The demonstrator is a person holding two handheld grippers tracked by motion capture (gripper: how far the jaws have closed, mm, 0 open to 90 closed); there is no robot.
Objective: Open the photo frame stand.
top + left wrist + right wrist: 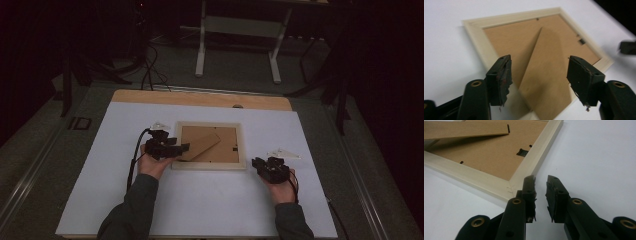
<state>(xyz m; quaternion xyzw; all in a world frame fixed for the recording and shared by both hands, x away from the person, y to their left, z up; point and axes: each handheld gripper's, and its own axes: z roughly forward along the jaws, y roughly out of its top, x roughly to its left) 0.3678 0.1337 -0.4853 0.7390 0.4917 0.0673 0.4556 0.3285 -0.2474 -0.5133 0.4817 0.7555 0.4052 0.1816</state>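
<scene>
A pale wooden picture frame lies face down on the white sheet, its brown backing board up. Its hinged brown stand is raised at a slant off the backing. My left gripper hovers over the frame's near left corner, open. In the left gripper view its jaws stand wide apart on either side of the stand without touching it. My right gripper rests just off the frame's near right corner. Its jaws show a narrow gap with nothing in it, beside the frame's corner.
The white sheet covers most of a wooden tabletop. Beyond the table's far edge, a white metal stand and black cables sit on the dark floor. A black cable trails from the left gripper.
</scene>
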